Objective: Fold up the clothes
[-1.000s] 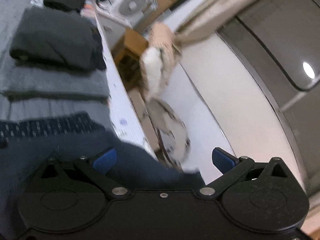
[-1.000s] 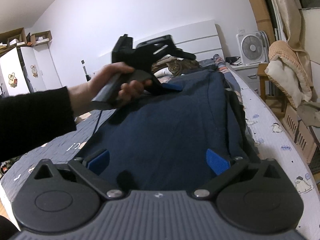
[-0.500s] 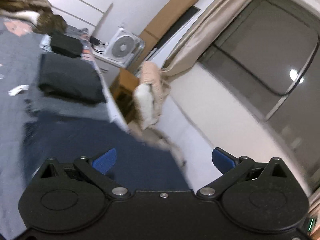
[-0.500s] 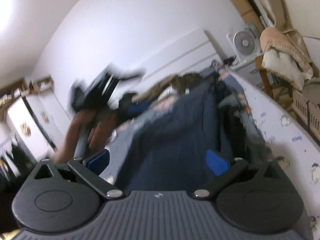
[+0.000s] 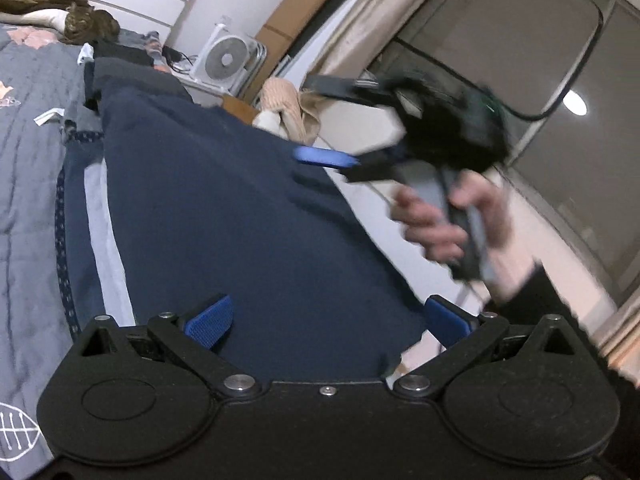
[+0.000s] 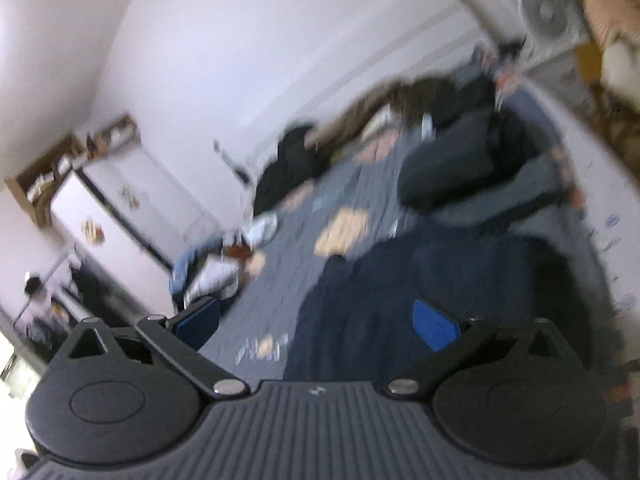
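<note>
The right gripper has swung away from the one navy garment, now spread on the grey quilt. Both it and the left gripper gape wide, gripping nothing. Two folded dark garments lie beyond.

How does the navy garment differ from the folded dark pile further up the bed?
The navy garment lies spread out flat, near both grippers; the folded dark pile is compact and thick, further up the bed. The garment is clearly blue, the pile nearly black on grey. Both rest on the grey quilt near the bed's right edge.
</note>
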Motion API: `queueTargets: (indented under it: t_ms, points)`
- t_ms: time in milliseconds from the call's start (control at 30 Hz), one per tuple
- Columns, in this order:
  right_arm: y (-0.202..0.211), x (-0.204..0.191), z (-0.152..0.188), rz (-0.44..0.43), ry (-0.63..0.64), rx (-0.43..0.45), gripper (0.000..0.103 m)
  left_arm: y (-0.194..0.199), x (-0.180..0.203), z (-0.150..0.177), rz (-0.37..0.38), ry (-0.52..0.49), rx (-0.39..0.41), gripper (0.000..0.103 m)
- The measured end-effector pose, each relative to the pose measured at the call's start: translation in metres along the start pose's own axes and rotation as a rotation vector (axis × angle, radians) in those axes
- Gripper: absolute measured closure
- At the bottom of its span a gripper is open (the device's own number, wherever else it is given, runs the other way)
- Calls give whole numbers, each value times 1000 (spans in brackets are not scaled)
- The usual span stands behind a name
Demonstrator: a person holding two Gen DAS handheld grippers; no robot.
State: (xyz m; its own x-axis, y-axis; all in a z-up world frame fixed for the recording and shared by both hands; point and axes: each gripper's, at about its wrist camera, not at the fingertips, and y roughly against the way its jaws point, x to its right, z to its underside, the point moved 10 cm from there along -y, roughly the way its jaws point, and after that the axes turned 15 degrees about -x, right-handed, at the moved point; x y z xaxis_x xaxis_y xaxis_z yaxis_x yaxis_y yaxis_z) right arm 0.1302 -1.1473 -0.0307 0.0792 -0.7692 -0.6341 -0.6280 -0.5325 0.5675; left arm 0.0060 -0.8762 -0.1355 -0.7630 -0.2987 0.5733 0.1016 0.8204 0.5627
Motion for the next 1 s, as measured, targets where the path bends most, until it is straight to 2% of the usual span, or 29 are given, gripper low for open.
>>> queueTargets:
  t_ms: [67,133,300,367,433,533,633,733,833,1000]
  points:
    - [-26,7,-1,31,-2,-74,1,-2,-3,4,11,9,-3,0]
    - [-39,27,-5,88,-32,-89,3,2,-7,8,16,14,4,0]
    - [-27,66,-15,32,-130,-26,12,21,-15,24,-12,-16,9,0]
    - [-21,75,-20,37,-137,-5,17,26,-20,29,-20,-10,10,0]
    - [-14,83,-25,64,-152,20,17,33,-20,32,-28,-6,16,0]
    - [-3,79,-33,78,-164,39,16,38,-13,31,-22,-23,32,0]
    - [3,46,-30,20,-80,36,14,29,-2,29,-56,-64,22,0]
    - [1,49,-23,61,-67,19,14,16,0,30,-137,-74,-9,0]
    - [0,61,-17,126,-73,0,16,10,-3,32,-274,-59,-25,0]
    - [-3,80,-6,234,-82,-31,16,16,6,32,-401,-57,-27,0]
